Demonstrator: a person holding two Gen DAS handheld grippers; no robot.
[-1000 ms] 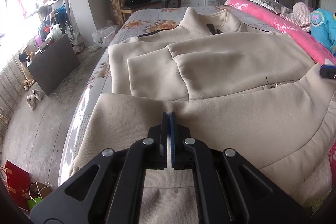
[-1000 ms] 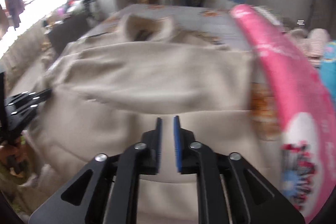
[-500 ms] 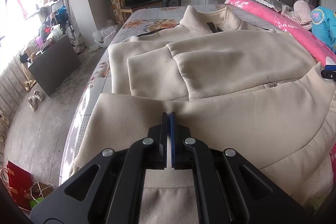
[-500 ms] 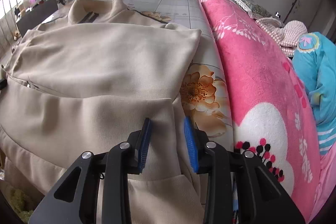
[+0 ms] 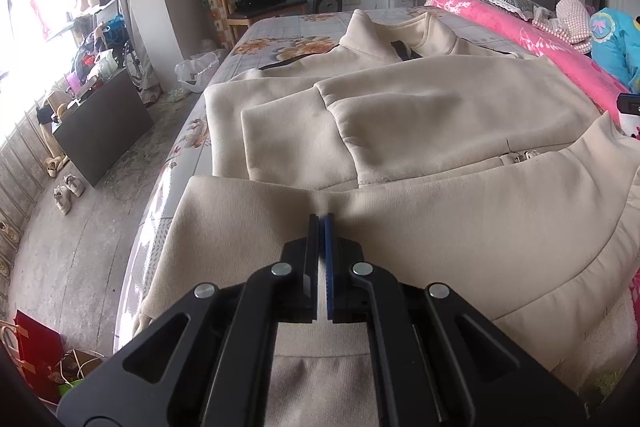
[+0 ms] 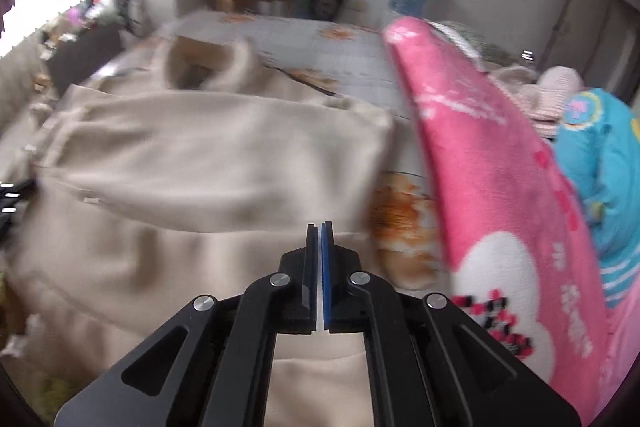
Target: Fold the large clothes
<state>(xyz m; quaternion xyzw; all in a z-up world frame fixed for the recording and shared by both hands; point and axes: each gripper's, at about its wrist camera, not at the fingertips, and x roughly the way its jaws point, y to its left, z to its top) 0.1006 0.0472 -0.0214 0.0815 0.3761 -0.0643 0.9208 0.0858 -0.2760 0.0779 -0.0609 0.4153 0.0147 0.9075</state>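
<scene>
Two grippers on folded-up hem of beige jacket (image 5: 420,115), spread across bed (image 5: 280,27), collar toward far edge. Left gripper (image 5: 319,223) clenched on hem near left bed edge. Right gripper (image 6: 319,231) clamped on hem beside pink blanket (image 6: 480,167). Risk: uneven pull skews fold; thin pinch may slip.

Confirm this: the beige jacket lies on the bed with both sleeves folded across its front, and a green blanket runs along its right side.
Wrong colour only. The blanket along the right of the beige jacket is pink, as the right wrist view shows. The sleeves folded across its front on the bed are correct.
</scene>
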